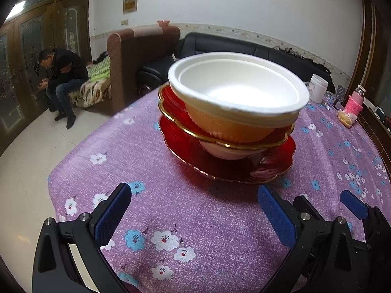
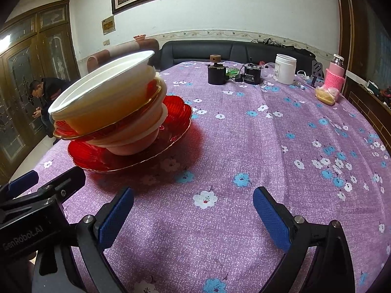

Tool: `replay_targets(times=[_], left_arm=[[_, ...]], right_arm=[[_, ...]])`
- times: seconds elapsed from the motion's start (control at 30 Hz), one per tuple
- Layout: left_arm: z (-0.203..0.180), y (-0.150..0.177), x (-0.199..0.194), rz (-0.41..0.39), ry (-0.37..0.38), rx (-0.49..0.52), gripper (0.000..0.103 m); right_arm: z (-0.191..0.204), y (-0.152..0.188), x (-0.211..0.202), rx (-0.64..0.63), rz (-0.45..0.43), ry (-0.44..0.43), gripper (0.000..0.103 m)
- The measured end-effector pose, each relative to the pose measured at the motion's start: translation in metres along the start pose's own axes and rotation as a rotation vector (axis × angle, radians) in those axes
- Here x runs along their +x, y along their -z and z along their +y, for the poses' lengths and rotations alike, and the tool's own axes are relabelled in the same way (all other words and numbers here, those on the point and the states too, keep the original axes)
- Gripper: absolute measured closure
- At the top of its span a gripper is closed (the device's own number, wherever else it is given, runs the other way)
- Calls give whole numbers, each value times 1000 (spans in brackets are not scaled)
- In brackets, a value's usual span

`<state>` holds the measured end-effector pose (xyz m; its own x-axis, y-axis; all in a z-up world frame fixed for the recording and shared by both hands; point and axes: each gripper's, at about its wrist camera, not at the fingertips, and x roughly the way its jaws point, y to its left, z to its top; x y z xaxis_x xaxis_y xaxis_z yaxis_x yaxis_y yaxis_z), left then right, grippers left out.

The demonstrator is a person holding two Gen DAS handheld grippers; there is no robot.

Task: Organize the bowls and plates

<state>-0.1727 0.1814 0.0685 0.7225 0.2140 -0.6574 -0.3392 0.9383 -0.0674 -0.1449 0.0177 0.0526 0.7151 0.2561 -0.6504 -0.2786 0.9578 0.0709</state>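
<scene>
The desk (image 2: pixel 268 146), under a purple flowered cloth, carries one mixed stack at ten o'clock in the right wrist view. From the base up: a large red plate (image 2: pixel 176 119), a white bowl (image 2: pixel 132 144), a second red plate (image 1: pixel 171 107) with a gold rim, and nested white bowls (image 1: pixel 239 90) leaning on top. Plates and bowls alternate, so this fits either a pile awaiting sorting or someone's finished single stack. Left tongs (image 1: pixel 195 210) and right tongs (image 2: pixel 193 210) both gape wide, holding nothing.
</scene>
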Motion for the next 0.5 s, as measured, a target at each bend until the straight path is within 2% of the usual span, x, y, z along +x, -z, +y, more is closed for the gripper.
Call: replay_targets(times=[0.07,0.1,0.17,0.2,0.27,0.3,0.37,0.5], left_arm=[[3,-2,-16,-79,-32,-19,0],[5,-3,-29,-147,-49,-35,0],[10,-3,-58,-276,-50,-66,0],[12,-3,-65,-301,-46,-77,0],[10,-11,-67,-281,-14,-67,0],[5,-17,-64,-239,27,-26,0],[-5,-23,-60,-196,48,33,0],[-34,-25,-66,-217,45,104,0]], right_arm=[[-3,-1,-3,12,-16,-7,3],[-4,-2,-6,21,-29,-14,3],[-8,-5,-12,31,-58,-24,3],[-9,-7,-14,32,-72,-25,3],[-11,-10,-17,28,-89,-23,3],[-12,-12,-17,25,-89,-26,3],[-15,-14,-17,26,-88,-30,3],[-29,-16,-19,44,-87,-35,3]])
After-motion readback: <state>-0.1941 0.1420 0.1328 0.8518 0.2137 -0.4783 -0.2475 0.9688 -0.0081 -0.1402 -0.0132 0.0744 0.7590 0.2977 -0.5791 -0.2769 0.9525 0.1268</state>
